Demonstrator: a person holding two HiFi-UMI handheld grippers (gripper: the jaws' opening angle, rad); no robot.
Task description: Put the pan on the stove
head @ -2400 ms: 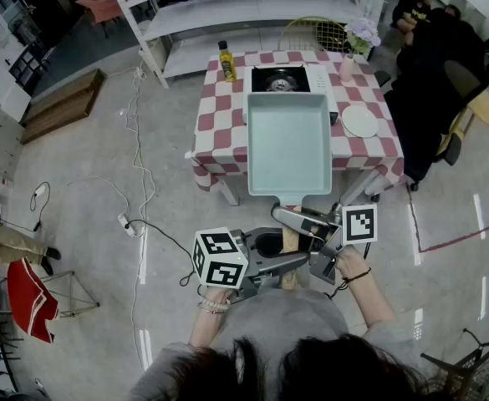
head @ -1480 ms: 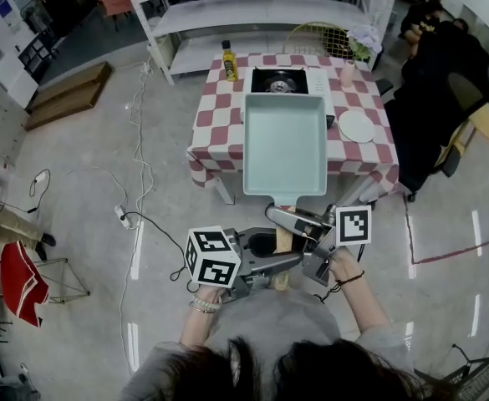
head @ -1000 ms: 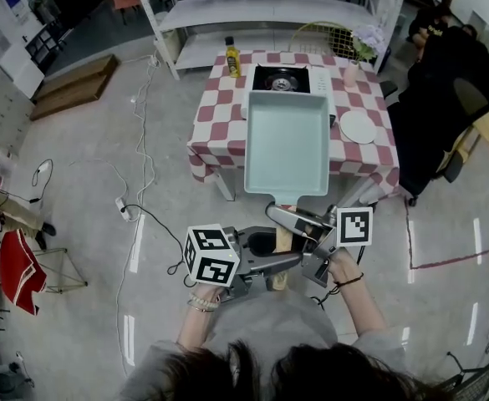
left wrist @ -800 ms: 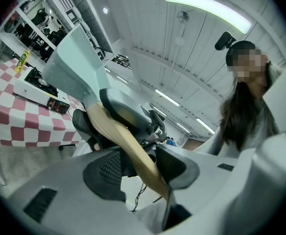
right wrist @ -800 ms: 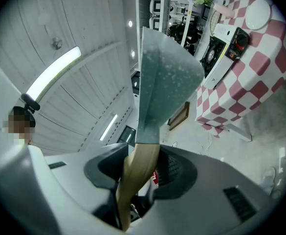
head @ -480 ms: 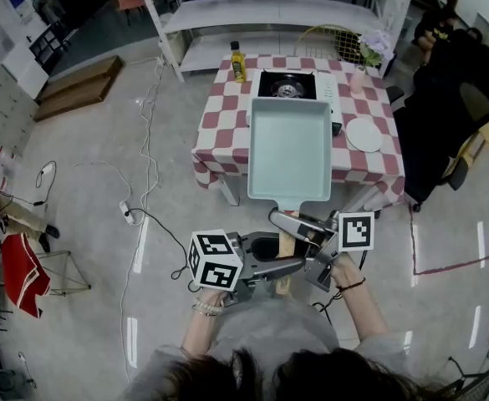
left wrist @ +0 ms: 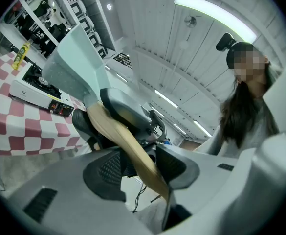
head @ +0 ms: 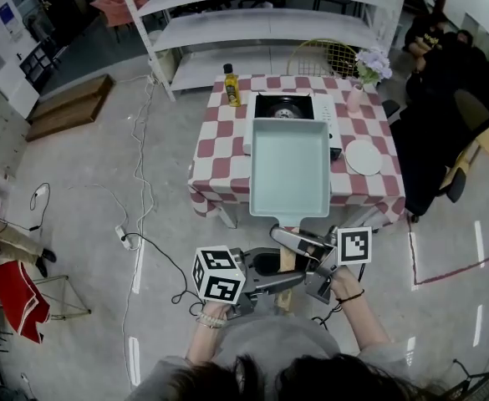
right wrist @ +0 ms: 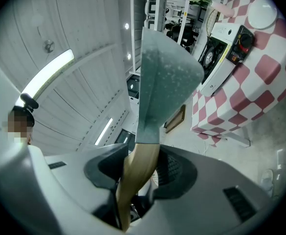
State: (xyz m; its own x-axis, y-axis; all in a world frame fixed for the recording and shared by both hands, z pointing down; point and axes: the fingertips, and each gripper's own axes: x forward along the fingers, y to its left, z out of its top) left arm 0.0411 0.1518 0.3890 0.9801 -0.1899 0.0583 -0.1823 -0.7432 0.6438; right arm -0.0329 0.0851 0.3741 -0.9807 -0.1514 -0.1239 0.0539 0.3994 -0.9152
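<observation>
Clamped on the wooden handle [head: 284,261] of the pan [head: 290,170] with left gripper [left wrist: 143,165] and right gripper [right wrist: 142,168] both. Held aloft off the checked table's [head: 219,144] near edge, apart from the stove [head: 282,105] at its far edge.

Checked table [head: 217,150] with stove [head: 282,106], yellow bottle [head: 229,87], white plate [head: 364,157], flower vase [head: 353,98]
</observation>
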